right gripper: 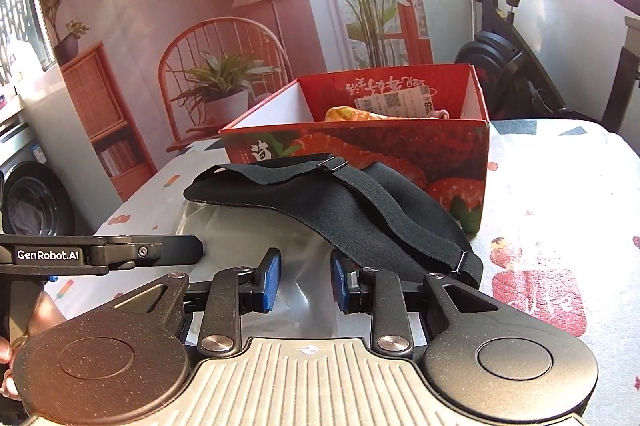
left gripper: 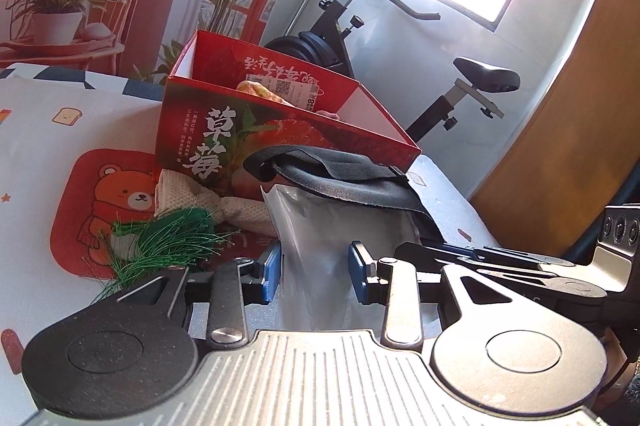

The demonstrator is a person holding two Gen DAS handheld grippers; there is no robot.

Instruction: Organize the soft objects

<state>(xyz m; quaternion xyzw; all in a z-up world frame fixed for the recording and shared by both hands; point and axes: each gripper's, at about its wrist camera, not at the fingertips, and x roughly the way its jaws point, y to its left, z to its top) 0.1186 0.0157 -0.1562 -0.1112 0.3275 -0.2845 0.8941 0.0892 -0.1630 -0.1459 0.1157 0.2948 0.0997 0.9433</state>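
Note:
A clear plastic bag lies on the table before a red strawberry box, with a black strapped fabric piece draped over it. My left gripper has its blue pads against the bag's two sides. In the right wrist view the same bag and black fabric lie before the box. My right gripper is part open around the bag's near edge. A yellow soft item and a pink one lie in the box. The left gripper's body shows at the left.
A cream knit cloth and a green fringed tuft lie left of the bag on a red bear mat. The tablecloth extends right. An exercise bike stands behind the table.

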